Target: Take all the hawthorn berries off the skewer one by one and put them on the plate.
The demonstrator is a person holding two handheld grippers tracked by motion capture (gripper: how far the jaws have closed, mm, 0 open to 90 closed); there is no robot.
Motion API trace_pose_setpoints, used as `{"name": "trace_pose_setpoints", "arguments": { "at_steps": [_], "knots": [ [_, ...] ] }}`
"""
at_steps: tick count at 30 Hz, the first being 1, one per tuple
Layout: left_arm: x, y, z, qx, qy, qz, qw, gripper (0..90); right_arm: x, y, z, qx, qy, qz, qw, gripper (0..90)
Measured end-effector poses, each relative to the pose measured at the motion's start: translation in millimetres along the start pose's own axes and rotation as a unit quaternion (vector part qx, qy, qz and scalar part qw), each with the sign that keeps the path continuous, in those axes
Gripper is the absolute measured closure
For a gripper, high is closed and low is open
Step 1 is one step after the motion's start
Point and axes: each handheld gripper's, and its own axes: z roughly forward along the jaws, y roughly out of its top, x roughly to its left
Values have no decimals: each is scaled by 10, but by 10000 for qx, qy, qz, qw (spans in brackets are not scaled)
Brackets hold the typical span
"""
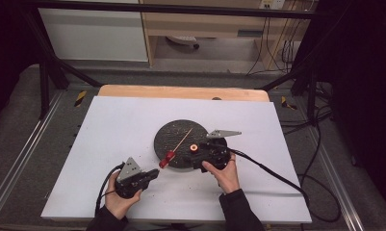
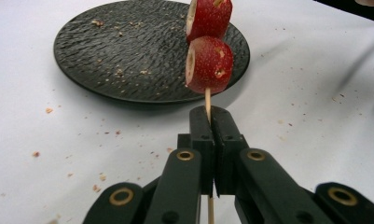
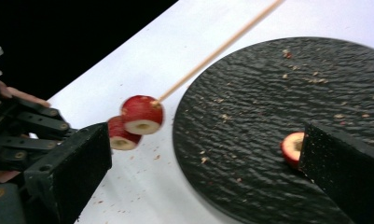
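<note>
Skewer: I have the thin wooden skewer [image 2: 207, 99] pinched near its blunt end in my left gripper [image 2: 211, 122], jaws fully closed on the stick, which slants up over the near rim of the plate.
Threaded fruit: two red, cored fruit pieces [image 2: 208, 63] sit close together low on the stick, just ahead of the jaws (they look like hawthorn, though I can't be sure).
Loose piece: one more red fruit slice [image 3: 293, 147] lies on the round black textured plate [image 3: 268, 116], right beside one jaw of my right gripper [image 1: 203, 153].
Right claw: jaws spread wide with nothing between them; the slice is only next to one pad.
Step in hand: I judge it to be picking up that slice for threading.
How to do it well: I'd straddle the slice, close gently on its skin sides so the cored hole stays clear, and line that hole with the skewer tip.
Left hand: keep it steady.
Risk: squeezing hard could split the soft fruit.
</note>
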Motion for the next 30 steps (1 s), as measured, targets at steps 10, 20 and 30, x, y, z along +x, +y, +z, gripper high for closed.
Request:
{"name": "trace_pose_setpoints", "arguments": {
  "at_steps": [10,20,30],
  "knots": [
    [-162,115,117,20,-124,154,9998,879,78,-63,-5,-76,269,68,9996,136],
    [-275,165,175,-27,-225,263,9994,879,89,-78,12,-116,436,129,9989,378],
    [-286,163,172,-62,-256,265,9993,880,79,-84,31,-19,593,160,9981,597]
  ]
}}
